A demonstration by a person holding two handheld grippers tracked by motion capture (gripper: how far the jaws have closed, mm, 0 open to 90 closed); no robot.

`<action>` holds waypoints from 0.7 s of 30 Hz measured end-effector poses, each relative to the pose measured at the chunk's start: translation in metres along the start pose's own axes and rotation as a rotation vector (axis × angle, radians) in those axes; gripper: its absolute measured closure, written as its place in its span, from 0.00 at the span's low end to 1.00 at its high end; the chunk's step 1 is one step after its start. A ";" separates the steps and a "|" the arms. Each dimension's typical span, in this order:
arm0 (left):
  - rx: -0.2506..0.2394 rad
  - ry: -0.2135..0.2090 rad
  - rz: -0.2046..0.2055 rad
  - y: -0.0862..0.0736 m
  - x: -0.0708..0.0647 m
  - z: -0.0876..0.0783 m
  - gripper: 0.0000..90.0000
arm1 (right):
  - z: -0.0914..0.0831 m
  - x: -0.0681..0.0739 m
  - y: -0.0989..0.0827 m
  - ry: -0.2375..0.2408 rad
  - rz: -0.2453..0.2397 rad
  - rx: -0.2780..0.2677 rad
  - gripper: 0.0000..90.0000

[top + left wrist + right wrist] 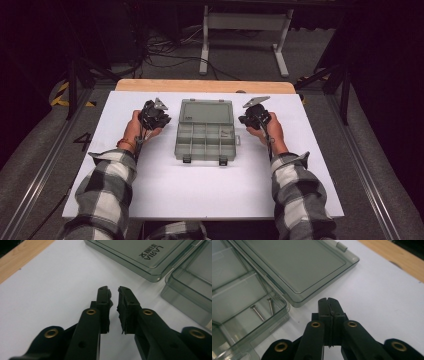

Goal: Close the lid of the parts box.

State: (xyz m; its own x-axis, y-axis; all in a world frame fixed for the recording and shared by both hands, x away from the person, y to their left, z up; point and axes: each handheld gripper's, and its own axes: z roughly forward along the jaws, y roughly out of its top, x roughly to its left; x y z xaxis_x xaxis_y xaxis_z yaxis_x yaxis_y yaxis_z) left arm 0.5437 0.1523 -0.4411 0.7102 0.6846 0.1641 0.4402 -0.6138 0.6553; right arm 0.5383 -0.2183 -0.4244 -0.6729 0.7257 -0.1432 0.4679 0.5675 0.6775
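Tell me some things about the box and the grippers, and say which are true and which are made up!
1. The box is open, with its lid lying flat behind it. True.
2. Two screws lie in one compartment of the box. True.
3. The right gripper holds a screw. False: its jaws are pressed together with nothing between them, above the white sheet beside the lid.
4. The left gripper is clamped on the lid. False: its jaws are nearly together with a narrow gap, empty, short of the lid.
5. The grippers are on opposite sides of the box. True.
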 end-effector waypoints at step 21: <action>-0.008 -0.060 -0.003 0.013 -0.004 0.029 0.97 | 0.030 -0.005 0.004 0.061 -0.065 0.056 1.00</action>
State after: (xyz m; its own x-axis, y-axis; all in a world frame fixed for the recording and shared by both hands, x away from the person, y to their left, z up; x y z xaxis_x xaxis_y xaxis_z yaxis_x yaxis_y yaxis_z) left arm 0.5623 0.1297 -0.4546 0.7407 0.6613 0.1182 0.4381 -0.6089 0.6613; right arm 0.5607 -0.2076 -0.4422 -0.7353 0.6631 -0.1401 0.4527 0.6344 0.6266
